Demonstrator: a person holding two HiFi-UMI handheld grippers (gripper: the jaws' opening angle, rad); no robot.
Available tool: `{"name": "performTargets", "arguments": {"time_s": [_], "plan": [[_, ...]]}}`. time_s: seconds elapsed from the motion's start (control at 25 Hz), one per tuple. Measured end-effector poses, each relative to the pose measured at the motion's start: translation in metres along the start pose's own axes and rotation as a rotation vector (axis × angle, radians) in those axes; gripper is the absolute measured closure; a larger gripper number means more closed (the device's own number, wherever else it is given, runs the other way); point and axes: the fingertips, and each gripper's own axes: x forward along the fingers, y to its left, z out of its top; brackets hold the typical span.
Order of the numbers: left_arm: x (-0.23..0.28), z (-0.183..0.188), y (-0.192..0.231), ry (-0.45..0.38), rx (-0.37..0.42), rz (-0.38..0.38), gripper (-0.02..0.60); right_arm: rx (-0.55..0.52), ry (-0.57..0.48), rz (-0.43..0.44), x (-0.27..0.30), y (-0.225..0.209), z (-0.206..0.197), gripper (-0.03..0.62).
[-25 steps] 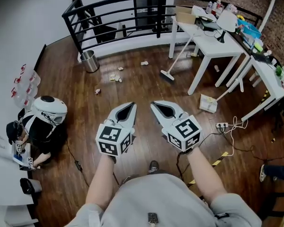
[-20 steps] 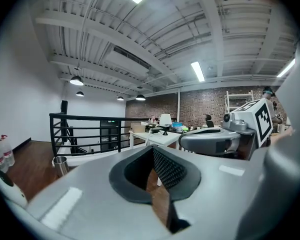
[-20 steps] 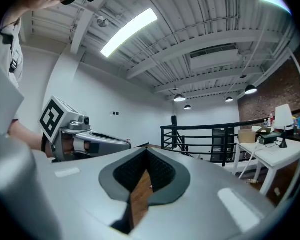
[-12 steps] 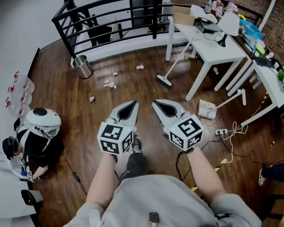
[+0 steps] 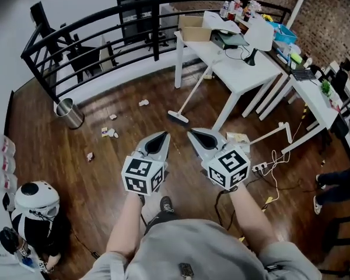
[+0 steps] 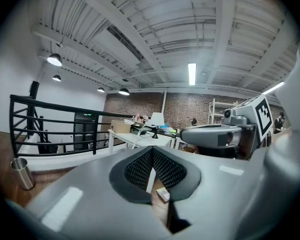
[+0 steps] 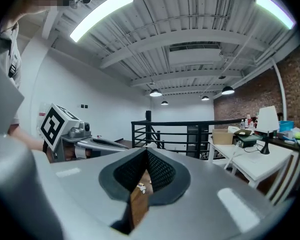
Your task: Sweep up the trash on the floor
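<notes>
Both of my grippers are held side by side in front of the person, above the brown wooden floor, and both are shut on nothing. The left gripper (image 5: 159, 137) (image 6: 152, 149) and the right gripper (image 5: 197, 134) (image 7: 146, 151) point toward a broom (image 5: 185, 102) that leans on a white table (image 5: 230, 74). Its head rests on the floor just beyond the jaw tips. A white dustpan (image 5: 238, 137) with a long handle lies to the right of the right gripper. Scraps of trash lie scattered: one (image 5: 143, 102) near the railing, a cluster (image 5: 109, 132) further left, another (image 5: 90, 156) lower left.
A metal bin (image 5: 69, 112) (image 6: 22, 173) stands by the black railing (image 5: 105, 34). White tables (image 5: 315, 92) with clutter fill the right side. A power strip and cables (image 5: 267, 168) lie on the floor at the right. A person with a white helmet (image 5: 36, 197) crouches at the lower left.
The whole scene has slid left and nearer: broom, table and dustpan now sit closer to the jaw tips. Bin and crouching person shifted left. Both grippers stay shut and side by side.
</notes>
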Motion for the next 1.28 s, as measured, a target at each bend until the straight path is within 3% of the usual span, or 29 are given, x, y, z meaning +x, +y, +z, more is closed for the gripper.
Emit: {"name": "performTargets", "arguments": {"time_s": [0.24, 0.48, 0.92, 1.08, 1.28], "plan": [[0.068, 0.011, 0.027, 0.036, 0.014, -0.102, 0.575, 0.025, 0.026, -0.094, 0.034, -0.060, 0.000, 0.594], [0.139, 0.010, 0.046, 0.065, 0.019, -0.140, 0.575, 0.054, 0.038, -0.135, 0.058, -0.124, -0.010, 0.594], [0.311, 0.038, 0.068, 0.077, 0.047, -0.114, 0.574, 0.089, -0.025, -0.113, 0.109, -0.299, 0.003, 0.594], [0.359, 0.053, 0.070, 0.089, 0.082, -0.109, 0.574, 0.101, -0.035, -0.097, 0.123, -0.348, 0.009, 0.594], [0.409, 0.052, 0.079, 0.110, 0.065, -0.096, 0.574, 0.127, -0.021, -0.111, 0.134, -0.395, 0.001, 0.594]]}}
